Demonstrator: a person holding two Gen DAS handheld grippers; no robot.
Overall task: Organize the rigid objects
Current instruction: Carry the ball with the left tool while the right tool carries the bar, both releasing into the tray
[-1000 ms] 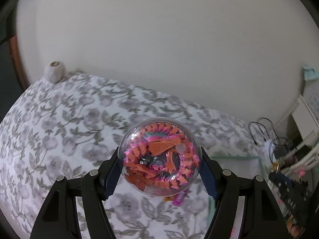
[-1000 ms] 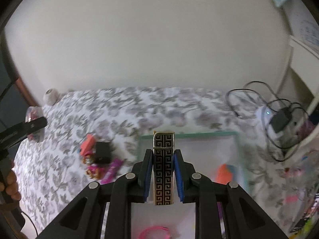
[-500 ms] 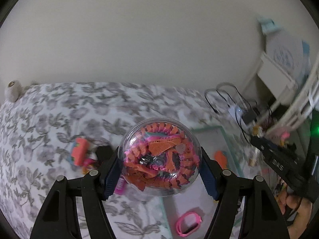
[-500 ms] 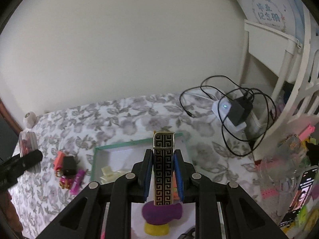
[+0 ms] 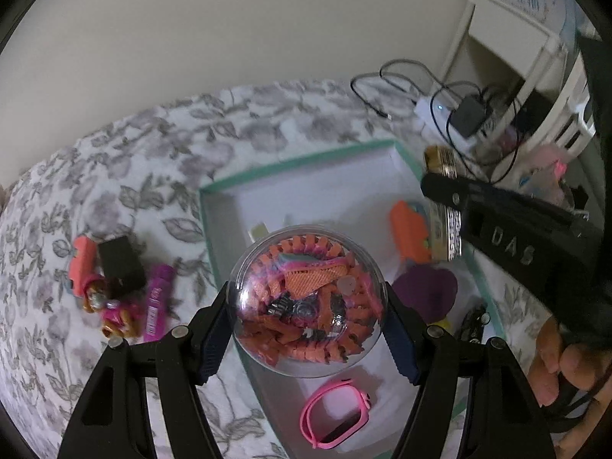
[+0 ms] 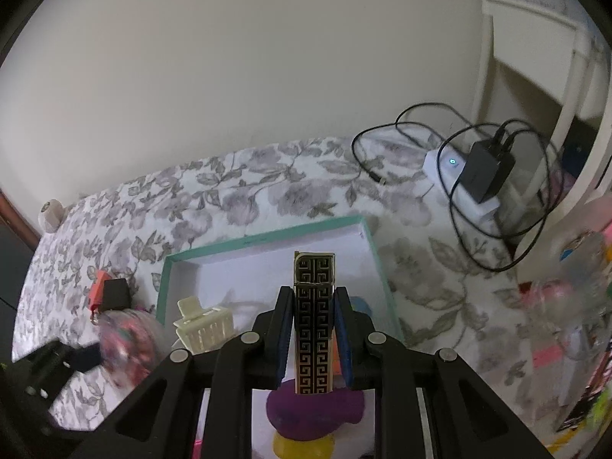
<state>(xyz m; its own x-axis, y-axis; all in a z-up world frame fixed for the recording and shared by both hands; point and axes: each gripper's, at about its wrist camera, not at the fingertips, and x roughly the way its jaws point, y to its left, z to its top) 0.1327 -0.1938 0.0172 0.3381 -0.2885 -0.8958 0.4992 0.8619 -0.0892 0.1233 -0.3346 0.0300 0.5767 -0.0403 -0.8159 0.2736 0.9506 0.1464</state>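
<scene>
The left gripper (image 5: 308,302) is clamping a clear ball (image 5: 309,298) of orange pieces over the teal-rimmed tray (image 5: 306,166); the right gripper (image 6: 314,338) is pinching a gold-and-black patterned bar (image 6: 313,321), possibly a lighter, above it.

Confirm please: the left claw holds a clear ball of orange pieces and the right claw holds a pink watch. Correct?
Not quite. The left claw does hold the clear ball, but the right claw holds a black-and-gold patterned bar, as the right wrist view shows. The pink watch lies in the tray.
</scene>
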